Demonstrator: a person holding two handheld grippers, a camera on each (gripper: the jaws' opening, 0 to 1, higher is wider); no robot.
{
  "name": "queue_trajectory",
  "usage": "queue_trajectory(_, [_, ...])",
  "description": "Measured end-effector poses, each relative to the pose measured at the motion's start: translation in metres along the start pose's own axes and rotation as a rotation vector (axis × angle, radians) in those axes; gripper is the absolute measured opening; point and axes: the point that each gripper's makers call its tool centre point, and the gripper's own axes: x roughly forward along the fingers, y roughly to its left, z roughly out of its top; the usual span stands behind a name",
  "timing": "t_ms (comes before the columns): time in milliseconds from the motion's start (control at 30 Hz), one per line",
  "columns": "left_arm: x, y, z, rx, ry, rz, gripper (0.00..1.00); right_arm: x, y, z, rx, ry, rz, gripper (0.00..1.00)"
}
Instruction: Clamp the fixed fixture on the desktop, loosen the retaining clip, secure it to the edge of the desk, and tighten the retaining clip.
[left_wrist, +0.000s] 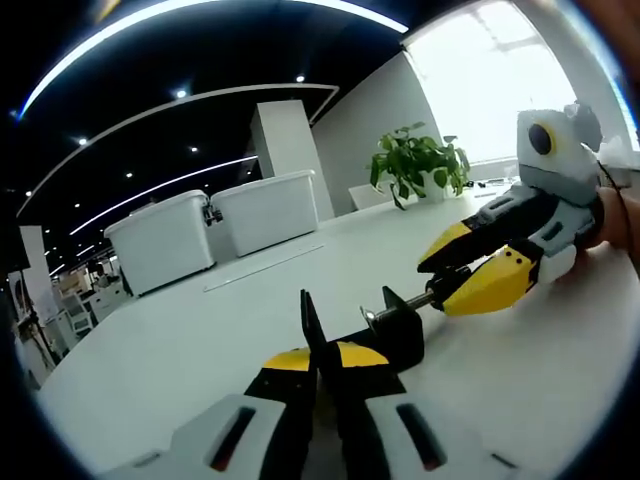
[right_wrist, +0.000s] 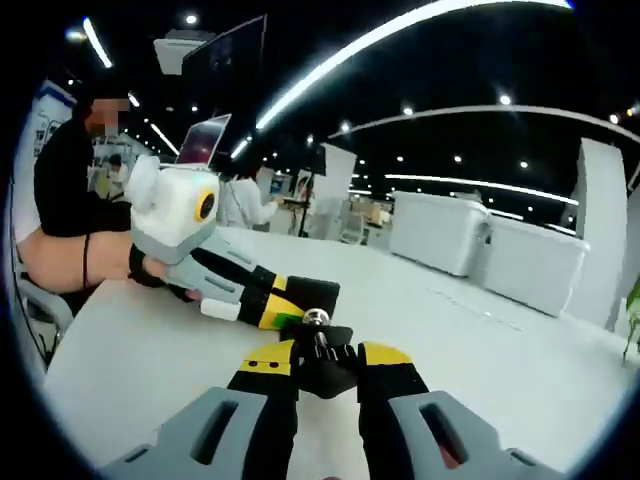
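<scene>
Both hand-held grippers clamped on fixture

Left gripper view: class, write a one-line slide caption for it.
On a white desk, the left gripper grips a black clamp fixture while the right gripper closes on its screw handle.

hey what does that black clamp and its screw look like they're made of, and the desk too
Clamp: black, matte, probably painted metal or hard plastic; can't tell which. Its screw: bright silvery shine, likely bare steel. Desk: smooth white with soft reflections, probably laminate.

Matt black fixture; shiny metal screw
</scene>
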Motion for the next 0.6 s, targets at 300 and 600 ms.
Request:
queue_trajectory(300, [0.0, 0.001, 0.0, 0.002, 0.002, 0.006, 0.06, 0.003, -0.001, 0.001, -0.159, 0.005, -0.027, 0.21])
queue_trajectory(600, [0.0, 0.001, 0.0, -0.001, 0.002, 0.003, 0.06, -0.011, -0.007, 0.036, 0.392, -0.157, 0.055, 0.31])
